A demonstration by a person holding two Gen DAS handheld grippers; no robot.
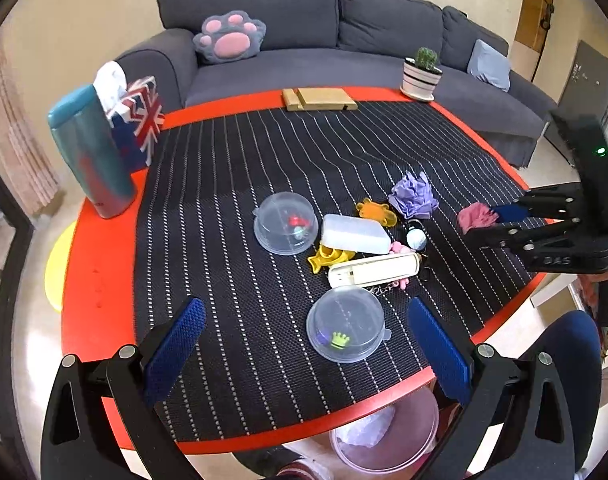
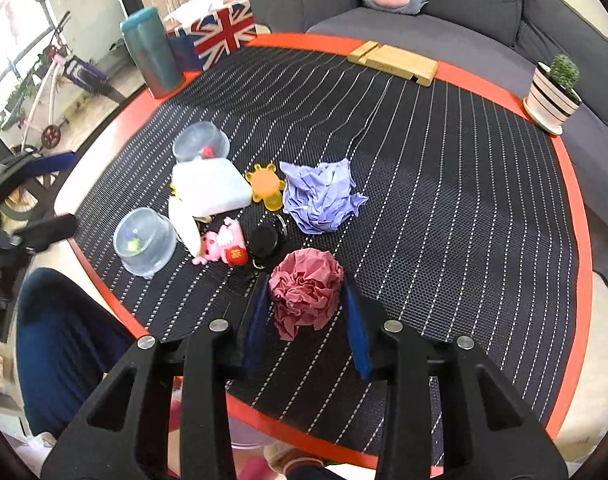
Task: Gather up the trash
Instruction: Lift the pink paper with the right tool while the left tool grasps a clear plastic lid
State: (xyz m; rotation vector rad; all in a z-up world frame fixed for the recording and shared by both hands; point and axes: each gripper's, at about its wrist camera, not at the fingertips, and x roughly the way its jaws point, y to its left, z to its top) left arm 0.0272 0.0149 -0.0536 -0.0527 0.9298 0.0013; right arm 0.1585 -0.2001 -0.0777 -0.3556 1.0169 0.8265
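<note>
While the right gripper (image 2: 305, 308) brackets the pink paper wad (image 2: 305, 294) at lower centre of its view, pads beside it, a firm grip is not evident. The left gripper (image 1: 304, 344) hangs spread and empty. The purple wad (image 2: 321, 198) lies mid-frame, uncollected. The bin (image 1: 383, 440) below the table edge (image 1: 80, 280) appears to hold some paper; two pieces remain.

A translucent pink plastic bin (image 1: 387, 436) below the tabletop is partly hidden by the round red rim (image 1: 304, 432). Small coloured trinkets inside two clear domed plastic containers (image 1: 345, 324) cannot be identified.
</note>
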